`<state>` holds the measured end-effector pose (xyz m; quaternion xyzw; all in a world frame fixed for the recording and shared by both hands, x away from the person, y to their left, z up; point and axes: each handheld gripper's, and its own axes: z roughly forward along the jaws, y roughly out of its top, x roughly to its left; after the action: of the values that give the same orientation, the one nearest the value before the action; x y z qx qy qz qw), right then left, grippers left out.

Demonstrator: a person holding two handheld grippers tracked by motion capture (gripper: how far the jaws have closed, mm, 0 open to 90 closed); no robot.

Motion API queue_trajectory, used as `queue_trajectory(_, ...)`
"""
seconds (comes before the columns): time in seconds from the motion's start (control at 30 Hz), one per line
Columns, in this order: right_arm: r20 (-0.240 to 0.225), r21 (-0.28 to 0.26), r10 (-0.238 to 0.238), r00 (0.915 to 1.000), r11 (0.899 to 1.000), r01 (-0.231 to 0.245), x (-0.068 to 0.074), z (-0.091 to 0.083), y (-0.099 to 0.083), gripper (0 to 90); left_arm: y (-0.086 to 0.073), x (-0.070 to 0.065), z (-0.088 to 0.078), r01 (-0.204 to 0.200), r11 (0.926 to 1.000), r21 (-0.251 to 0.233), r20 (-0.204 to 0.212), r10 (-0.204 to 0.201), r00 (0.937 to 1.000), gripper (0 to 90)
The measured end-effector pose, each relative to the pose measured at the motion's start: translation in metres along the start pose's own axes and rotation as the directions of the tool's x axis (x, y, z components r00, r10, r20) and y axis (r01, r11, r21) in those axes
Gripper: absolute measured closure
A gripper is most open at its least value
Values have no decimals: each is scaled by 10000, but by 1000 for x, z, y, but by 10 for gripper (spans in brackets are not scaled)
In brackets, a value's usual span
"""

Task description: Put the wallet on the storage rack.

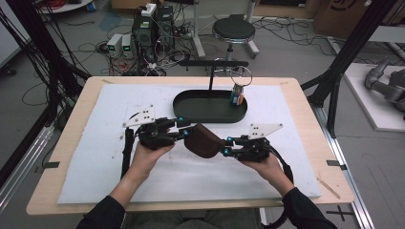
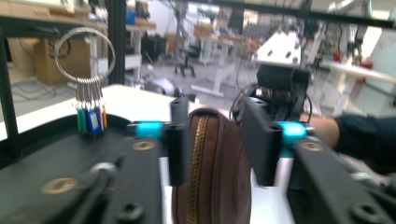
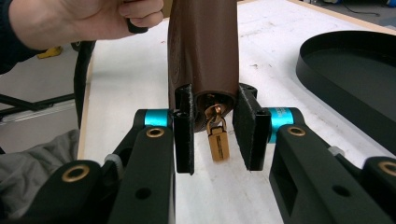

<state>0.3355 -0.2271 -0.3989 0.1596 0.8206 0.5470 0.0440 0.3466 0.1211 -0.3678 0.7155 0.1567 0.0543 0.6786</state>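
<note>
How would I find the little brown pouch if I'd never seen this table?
Look at the white mat covering the wooden table, just in front of the black oval tray. There the brown pouch sits between the left gripper and the right gripper. It is the only brown, soft thing, with a gold zipper pull.

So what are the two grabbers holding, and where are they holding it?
Both hold the brown pouch: the left gripper straddles its zipper edge, and the right gripper clamps the end where the gold zipper pull hangs.
</note>
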Motion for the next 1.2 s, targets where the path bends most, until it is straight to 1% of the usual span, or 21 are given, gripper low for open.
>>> queue_trajectory(0.03,-35,1,-18,10000,10000,18,0,-1,0,715,1,1,1,-159,9989,444,-59,162,9999,516)
queue_trajectory(0.07,-38,33,-82,10000,10000,82,0,-1,1,715,1,1,1,-284,9962,825,-146,297,9995,474)
queue_trajectory(0.1,-66,95,-141,9999,9999,142,0,-1,1,715,0,1,2,-411,9918,1210,-110,427,9990,451)
queue_trajectory(0.17,-120,261,-315,9994,9992,318,1,-1,2,715,0,1,4,-543,9851,1631,79,538,9985,428)
queue_trajectory(0.27,-261,447,-485,9985,9978,496,2,0,4,715,-2,2,6,-477,9822,1819,443,402,9982,415)
queue_trajectory(0.3,-288,483,-548,9981,9973,561,2,0,4,715,-3,3,6,-421,9808,1907,637,304,9975,414)
queue_trajectory(0.4,-551,607,-643,9964,9959,677,3,1,4,714,-5,3,9,-342,9729,2286,1045,104,9945,414)
queue_trajectory(0.47,-790,691,-756,9940,9943,811,4,1,4,714,-7,5,10,-167,9686,2480,1285,-158,9916,425)
queue_trajectory(0.53,-949,903,-764,9926,9923,850,5,1,5,714,-8,6,11,-59,9646,2638,1619,-382,9861,472)
queue_trajectory(0.57,-975,961,-847,9916,9909,941,6,1,5,714,-9,6,12,-88,9621,2725,1809,-423,9826,513)
queue_trajectory(0.6,-945,1007,-861,9918,9903,956,6,1,5,713,-9,5,12,-198,9619,2727,1955,-352,9801,582)
queue_trajectory(0.63,-933,1026,-879,9917,9899,974,6,1,6,713,-9,4,12,-259,9628,2688,1933,-276,9808,611)
queue_trajectory(0.73,-877,899,-962,9915,9905,1041,5,-2,7,710,-8,4,11,-384,9690,2439,2000,-115,9797,647)
queue_trajectory(0.83,-741,586,-1034,9919,9924,1078,4,-5,8,695,-9,4,10,-273,9789,2027,1930,-126,9811,664)
queue_trajectory(0.9,-586,313,-932,9939,9950,952,4,-7,9,667,-12,4,10,-123,9872,1592,1834,-174,9829,670)
queue_trajectory(0.97,-450,-48,-572,9973,9984,570,2,-12,10,631,-15,4,9,201,9946,1015,1756,-378,9837,674)
queue_trajectory(1.0,-377,-274,-360,9986,9990,349,1,-14,11,594,-16,4,9,435,9965,711,1747,-553,9831,675)
queue_trajectory(1.03,-290,-533,-147,9995,9985,132,-1,-16,11,559,-18,4,9,645,9970,417,1729,-708,9824,675)
queue_trajectory(1.1,-350,-866,200,9992,9960,-229,-4,-18,10,540,-19,4,9,827,9966,10,1617,-818,9835,675)
queue_trajectory(1.13,-506,-940,375,9980,9947,-422,-4,-18,10,524,-20,3,10,884,9961,-88,1611,-858,9832,676)
queue_trajectory(1.2,-584,-1165,532,9969,9914,-598,-5,-18,10,512,-20,2,12,926,9955,-190,1730,-879,9810,675)
